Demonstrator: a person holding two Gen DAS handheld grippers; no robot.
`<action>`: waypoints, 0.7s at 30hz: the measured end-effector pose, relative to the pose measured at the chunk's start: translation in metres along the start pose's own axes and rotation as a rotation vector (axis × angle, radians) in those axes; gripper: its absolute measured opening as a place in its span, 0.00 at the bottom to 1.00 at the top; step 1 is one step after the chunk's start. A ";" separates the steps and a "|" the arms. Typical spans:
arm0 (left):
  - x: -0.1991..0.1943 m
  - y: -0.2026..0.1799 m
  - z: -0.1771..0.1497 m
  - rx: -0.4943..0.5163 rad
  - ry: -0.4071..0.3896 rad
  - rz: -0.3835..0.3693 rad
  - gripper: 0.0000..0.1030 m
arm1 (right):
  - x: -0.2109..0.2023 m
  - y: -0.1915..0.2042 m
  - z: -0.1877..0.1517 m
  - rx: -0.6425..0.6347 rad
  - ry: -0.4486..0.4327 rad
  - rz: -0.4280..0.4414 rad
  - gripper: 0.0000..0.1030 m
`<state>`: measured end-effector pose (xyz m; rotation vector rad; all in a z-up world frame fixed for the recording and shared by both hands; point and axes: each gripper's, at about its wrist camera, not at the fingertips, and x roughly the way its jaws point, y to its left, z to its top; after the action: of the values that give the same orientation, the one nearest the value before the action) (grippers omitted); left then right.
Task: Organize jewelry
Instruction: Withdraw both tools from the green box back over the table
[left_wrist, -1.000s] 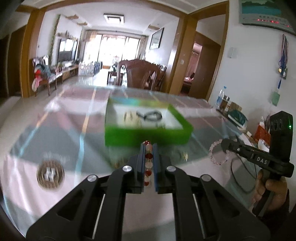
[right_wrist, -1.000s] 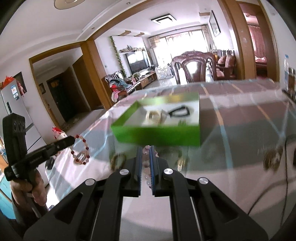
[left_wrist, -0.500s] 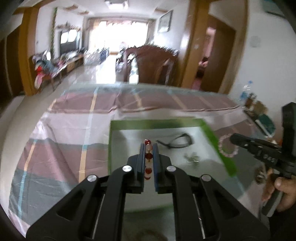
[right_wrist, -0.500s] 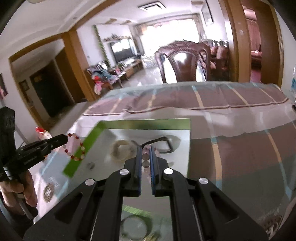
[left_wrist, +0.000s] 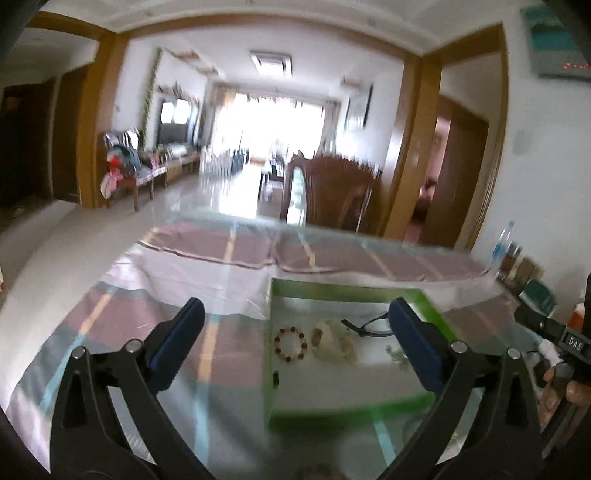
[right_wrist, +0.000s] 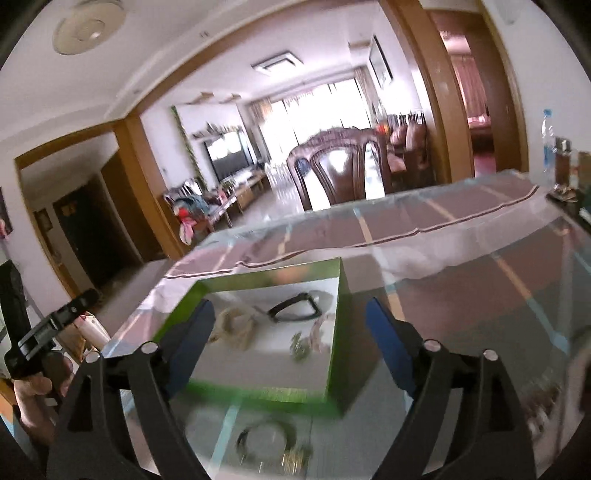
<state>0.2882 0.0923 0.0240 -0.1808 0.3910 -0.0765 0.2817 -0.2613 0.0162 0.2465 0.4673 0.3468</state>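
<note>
A green box (left_wrist: 351, 406) with a white floor stands on the glass-topped table. In it lie a red bead bracelet (left_wrist: 290, 344), a cream bracelet (left_wrist: 332, 341), a black band (left_wrist: 369, 326) and a small greenish piece (left_wrist: 397, 352). My left gripper (left_wrist: 295, 314) hangs before the box, its jaws opening wide with nothing between the pads. In the right wrist view the box (right_wrist: 343, 332) also holds a blurred pale pink bracelet (right_wrist: 319, 330). My right gripper (right_wrist: 291, 314) is likewise opening and holds nothing.
A dark ring bracelet (right_wrist: 262, 439) and a small gold piece (right_wrist: 295, 458) lie on the table in front of the box. A wooden chair (right_wrist: 340, 173) stands at the far edge. Bottles (left_wrist: 502, 247) crowd the right side. A hand (left_wrist: 570, 387) grips the other gripper's handle.
Both grippers went from shut on bead bracelets to wide open. The red and the pink bracelet have left the jaws and lie in the green box, which now sits a little farther ahead.
</note>
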 end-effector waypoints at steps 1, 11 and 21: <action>-0.024 0.001 -0.007 -0.004 -0.023 -0.010 0.96 | -0.020 0.004 -0.008 -0.013 -0.015 0.001 0.86; -0.146 -0.007 -0.109 0.010 -0.049 0.046 0.96 | -0.130 0.044 -0.110 -0.109 -0.070 -0.071 0.90; -0.154 -0.034 -0.163 0.076 0.065 0.057 0.96 | -0.130 0.061 -0.160 -0.126 0.002 -0.045 0.90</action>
<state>0.0824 0.0495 -0.0606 -0.0918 0.4566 -0.0413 0.0800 -0.2304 -0.0518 0.1126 0.4509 0.3314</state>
